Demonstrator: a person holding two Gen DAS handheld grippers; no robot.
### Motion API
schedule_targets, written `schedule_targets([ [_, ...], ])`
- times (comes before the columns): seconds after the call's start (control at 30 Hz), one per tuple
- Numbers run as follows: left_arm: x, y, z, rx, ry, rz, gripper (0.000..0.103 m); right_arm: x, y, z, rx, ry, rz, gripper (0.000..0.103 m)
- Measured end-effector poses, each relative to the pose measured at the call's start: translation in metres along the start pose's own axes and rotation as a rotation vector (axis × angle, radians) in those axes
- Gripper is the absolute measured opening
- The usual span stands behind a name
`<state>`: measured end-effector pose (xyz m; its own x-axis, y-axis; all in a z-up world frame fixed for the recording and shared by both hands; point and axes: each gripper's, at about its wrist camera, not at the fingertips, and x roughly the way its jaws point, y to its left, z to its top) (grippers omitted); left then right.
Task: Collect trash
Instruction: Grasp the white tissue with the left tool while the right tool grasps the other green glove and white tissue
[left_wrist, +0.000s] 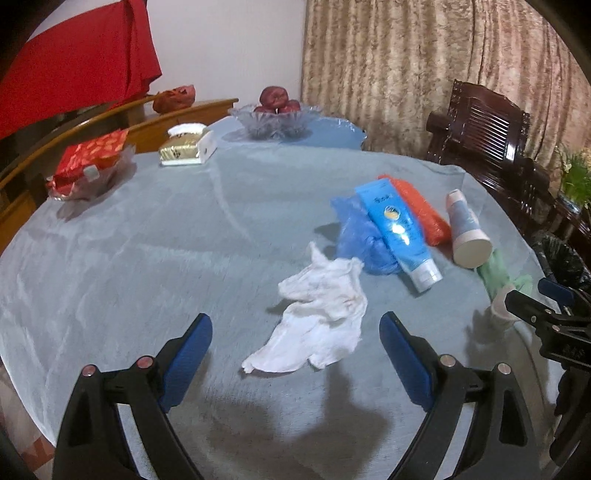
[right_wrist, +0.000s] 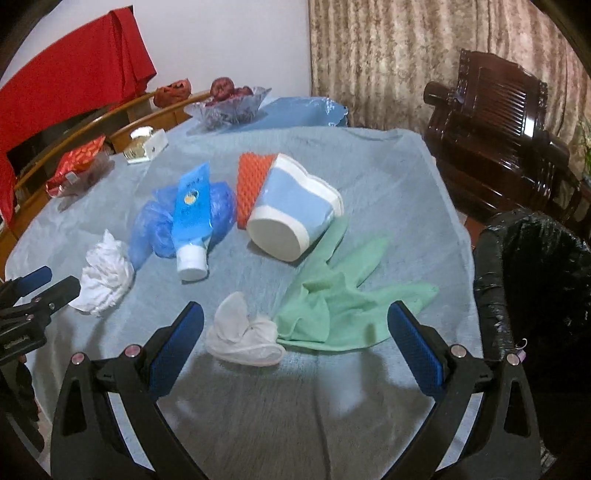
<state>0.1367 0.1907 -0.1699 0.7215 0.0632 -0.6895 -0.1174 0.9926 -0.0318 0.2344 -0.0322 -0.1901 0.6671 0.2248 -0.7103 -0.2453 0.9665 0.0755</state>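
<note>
2 tubes (right_wrist: 192, 221), 2 tissue wads (left_wrist: 317, 321)

Two low, near wrist views across the table (left_wrist: 110, 258), side by side, sharing the central clutter.

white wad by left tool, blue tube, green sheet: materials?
White wad: probably tissue paper; matte, soft crumples. Blue tube: likely glossy plastic, with a bright glare spot. Green sheet: seems thin matte cloth or nonwoven, limp folds; cannot tell which.
</note>
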Motion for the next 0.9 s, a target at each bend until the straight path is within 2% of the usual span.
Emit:
schedule_targets([
  [0.33, 0.033, -0.001, 0.002, -0.028, 0.062, -0.029, 0.09, 0.021, 0.001, 0.004, -0.024, 0.042, -0.004, 0.097],
  [0.63, 0.063, -0.009, 0.006, -0.03, 0.136, -0.036, 0.088, 0.04, 0.002, 0.0, -0.033, 0.124, -0.014, 0.097],
  [0.73, 0.065, -0.011, 0.007, -0.02, 0.141, -0.044, 0.08, 0.039, 0.002, 0.0, -0.032, 0.12, -0.018, 0.091],
  [0.77, 0.064, -0.012, 0.007, -0.013, 0.138, -0.051, 0.074, 0.037, 0.001, 0.0, -0.026, 0.115, -0.019, 0.085],
  [0.9, 0.062, -0.016, 0.007, 0.001, 0.136, -0.055, 0.047, 0.032, 0.001, -0.002, -0.043, 0.11, -0.008, 0.072],
])
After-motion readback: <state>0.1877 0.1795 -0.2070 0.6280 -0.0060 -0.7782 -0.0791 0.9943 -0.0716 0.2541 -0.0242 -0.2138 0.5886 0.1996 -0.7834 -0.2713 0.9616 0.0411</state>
